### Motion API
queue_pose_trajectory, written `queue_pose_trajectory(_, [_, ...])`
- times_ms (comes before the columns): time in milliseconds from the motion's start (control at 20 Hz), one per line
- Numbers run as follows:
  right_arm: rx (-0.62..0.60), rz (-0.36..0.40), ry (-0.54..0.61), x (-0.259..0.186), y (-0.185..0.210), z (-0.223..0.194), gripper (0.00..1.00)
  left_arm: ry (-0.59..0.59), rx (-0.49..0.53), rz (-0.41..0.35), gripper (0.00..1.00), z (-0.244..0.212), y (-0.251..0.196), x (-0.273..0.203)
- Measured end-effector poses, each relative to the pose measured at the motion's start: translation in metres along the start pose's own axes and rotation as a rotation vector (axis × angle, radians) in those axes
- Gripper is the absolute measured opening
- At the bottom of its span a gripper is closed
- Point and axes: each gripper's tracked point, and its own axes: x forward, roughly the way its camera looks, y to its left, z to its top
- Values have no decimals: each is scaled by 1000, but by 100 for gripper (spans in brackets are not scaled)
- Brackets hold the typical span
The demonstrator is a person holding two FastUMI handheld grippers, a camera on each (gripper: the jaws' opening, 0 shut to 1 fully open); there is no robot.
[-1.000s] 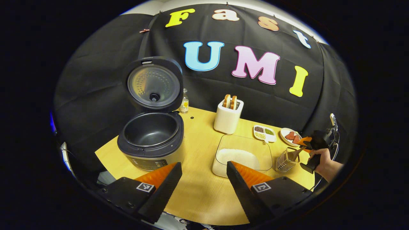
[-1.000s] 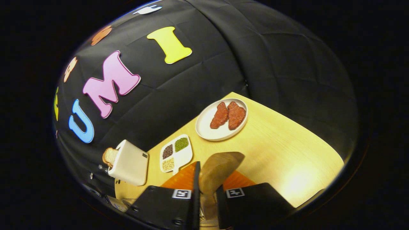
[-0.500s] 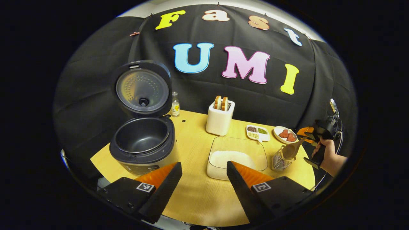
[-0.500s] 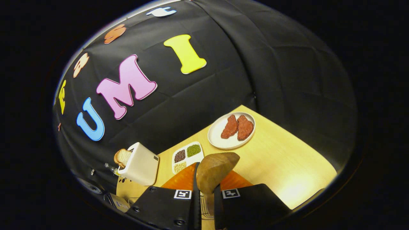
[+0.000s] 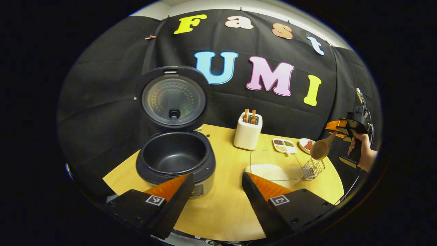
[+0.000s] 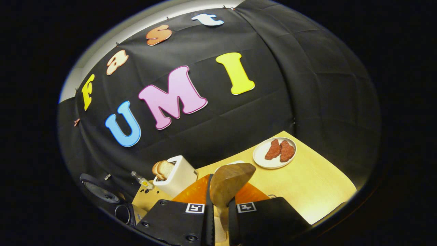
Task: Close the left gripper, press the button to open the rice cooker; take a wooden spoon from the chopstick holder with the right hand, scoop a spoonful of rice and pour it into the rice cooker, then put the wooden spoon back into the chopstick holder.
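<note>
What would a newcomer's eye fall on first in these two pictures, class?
Probably the rice cooker at the table's left, its lid standing open over an empty dark pot. Next, the wooden spoon pinched in the right gripper, held up above the wire holder beside the clear tub of rice.

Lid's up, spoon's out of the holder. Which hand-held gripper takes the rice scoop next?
Right. The right hand-held gripper is shut on the wooden spoon, held above the wire chopstick holder beside the clear glass dish of white rice. The left hand-held gripper is open and empty.
</note>
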Motion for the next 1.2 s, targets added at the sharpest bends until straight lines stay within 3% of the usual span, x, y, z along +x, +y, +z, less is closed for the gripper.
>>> queue_pose_trajectory(200, [-36,92,1,-6,55,-12,19,-6,-34,33,96,-6,43,-5])
queue_pose_trajectory(500, [-158,176,77,16,96,-73,19,25,-50,43,96,-14,75,-4])
queue_pose_trajectory(650, [-237,161,104,30,89,-100,20,37,-43,38,96,-17,78,-4])
queue_pose_trajectory(900, [-221,88,184,33,67,-161,20,46,-15,19,96,-22,77,-8])
queue_pose_trajectory(1050, [-92,57,218,28,72,-179,20,60,-60,10,96,-29,79,-11])
queue_pose_trajectory(1100, [-54,50,230,27,74,-183,16,62,-79,9,96,-31,80,-12])
queue_pose_trajectory(1200, [-23,48,252,27,83,-192,20,65,-94,23,96,-34,86,-14])
